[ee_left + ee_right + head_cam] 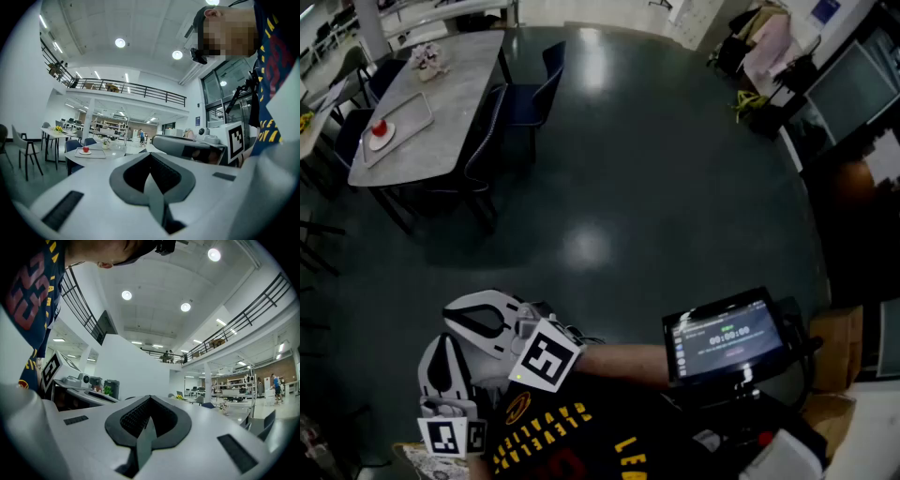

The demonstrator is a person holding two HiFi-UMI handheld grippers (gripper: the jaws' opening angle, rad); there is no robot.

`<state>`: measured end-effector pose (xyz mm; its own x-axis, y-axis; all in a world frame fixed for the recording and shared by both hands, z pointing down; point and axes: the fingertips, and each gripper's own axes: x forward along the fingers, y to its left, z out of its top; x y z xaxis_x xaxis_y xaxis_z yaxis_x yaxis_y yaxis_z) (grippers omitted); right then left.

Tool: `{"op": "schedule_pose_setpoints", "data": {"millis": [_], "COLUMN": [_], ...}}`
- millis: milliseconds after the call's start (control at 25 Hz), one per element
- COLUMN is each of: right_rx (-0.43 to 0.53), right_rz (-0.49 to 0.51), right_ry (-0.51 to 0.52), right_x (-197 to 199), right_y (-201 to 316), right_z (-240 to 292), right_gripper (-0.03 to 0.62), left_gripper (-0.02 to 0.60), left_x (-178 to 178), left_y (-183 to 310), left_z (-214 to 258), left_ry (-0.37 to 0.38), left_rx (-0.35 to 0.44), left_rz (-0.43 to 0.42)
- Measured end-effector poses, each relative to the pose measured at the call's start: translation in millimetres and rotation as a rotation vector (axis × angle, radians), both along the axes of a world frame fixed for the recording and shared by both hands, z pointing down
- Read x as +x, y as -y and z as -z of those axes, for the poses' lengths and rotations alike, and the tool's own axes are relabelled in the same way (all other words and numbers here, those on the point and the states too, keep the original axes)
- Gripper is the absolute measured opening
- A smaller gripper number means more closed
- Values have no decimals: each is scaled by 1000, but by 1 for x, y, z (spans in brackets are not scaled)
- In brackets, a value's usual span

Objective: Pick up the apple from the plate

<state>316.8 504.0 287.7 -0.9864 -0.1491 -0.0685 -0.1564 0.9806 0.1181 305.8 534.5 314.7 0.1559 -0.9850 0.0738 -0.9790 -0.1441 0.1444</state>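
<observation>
locate red apple (pixel 381 127) at upper left of head view, on a small white plate (pixel 375 143) at the lower-left end of a tray (pixel 414 108) on a grey table (pixel 464 75). find the same apple (pixel 86 149) at left-centre of left gripper view, tiny, on its plate. well apart from both grippers, with open dark floor between.

note left gripper (pixel 441 345) and right gripper (pixel 455 314) at lower left of head view, close to the torso and near each other. read left gripper jaws in its own view as pressed together, pads meeting, nothing between. read the same in right gripper view: jaws closed tip to tip, empty. faces a white wall and a balcony rail; no apple made out there.

judge task as not begun: approach to the table first, then opening of jaws.

handling, as estimate only: expect a firm, rigid fruit of moderate weight with smooth waxy skin, so likely slippery and apt to roll off the plate if nudged. likely to bruise under a hard squeeze. take across the widest part, pads on opposite sides, clear of the stem end. spread jaws wide before closing in. watch for the plate sliding on the tray at first touch.
</observation>
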Motion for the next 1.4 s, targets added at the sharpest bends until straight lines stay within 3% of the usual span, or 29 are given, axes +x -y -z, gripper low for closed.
{"op": "schedule_pose_setpoints", "data": {"millis": [280, 320, 440, 720, 920, 1040, 1400], "right_rx": [39, 19, -176, -292, -286, -272, -240], "right_rz": [7, 0, -15, 35, 54, 42, -84], "right_ry": [-34, -36, 82, -38, -89, -125, -151], "right_x": [12, 16, 21, 8, -42, -89, -199], "right_y": [6, 12, 36, 56, 78, 100, 144], "right_z": [-6, -10, -15, -62, -80, -94, -72], "right_gripper": [6, 6, 6, 6, 6, 6, 6], "left_gripper": [0, 0, 0, 1, 0, 0, 2], "left_x": [6, 6, 4, -27, -74, -121, -247], "left_y": [11, 16, 30, 32, 50, 76, 126], "left_z": [-3, -6, -9, -25, -46, -56, -28], "left_ry": [-35, -41, -54, -79, -155, -171, -210], "left_rx": [0, -5, 3, -52, -43, -27, 41], "left_rz": [13, 20, 89, 213, 232, 203, 85]}}
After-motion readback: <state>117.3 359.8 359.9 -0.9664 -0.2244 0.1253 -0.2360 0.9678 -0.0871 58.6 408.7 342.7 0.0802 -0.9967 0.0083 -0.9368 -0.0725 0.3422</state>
